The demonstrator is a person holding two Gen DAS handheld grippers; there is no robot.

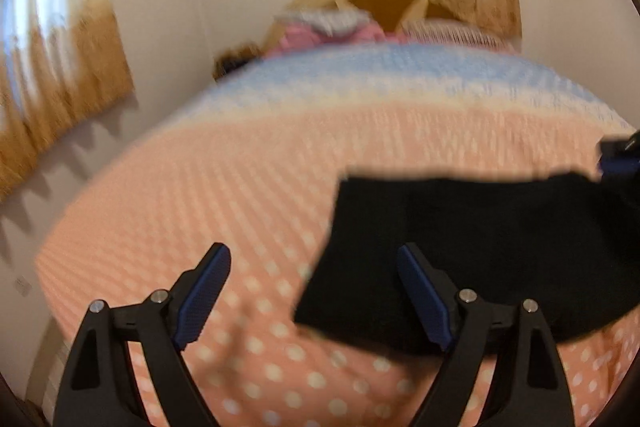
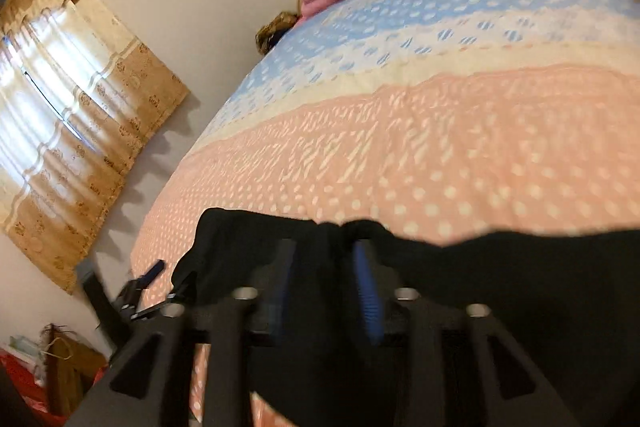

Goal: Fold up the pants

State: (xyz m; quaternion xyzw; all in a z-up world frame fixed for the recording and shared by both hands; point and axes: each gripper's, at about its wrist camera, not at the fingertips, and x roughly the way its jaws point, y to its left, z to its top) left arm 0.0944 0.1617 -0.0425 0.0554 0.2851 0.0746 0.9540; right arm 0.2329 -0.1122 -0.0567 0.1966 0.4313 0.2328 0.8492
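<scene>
since the black pants [image 1: 480, 251] lie as a compact rectangle on the bed [image 1: 240, 187], folding looks nearly done; left gripper [image 1: 316, 291] released w/ nothing between; right gripper [image 2: 326, 291] part-spread, gripping nothing.

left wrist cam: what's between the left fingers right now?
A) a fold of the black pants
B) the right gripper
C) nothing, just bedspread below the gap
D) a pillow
C: the left gripper stands wide open over the pink dotted bedspread, with only the edge of the pants reaching into the gap from the right, not pinched by the fingers.
</scene>
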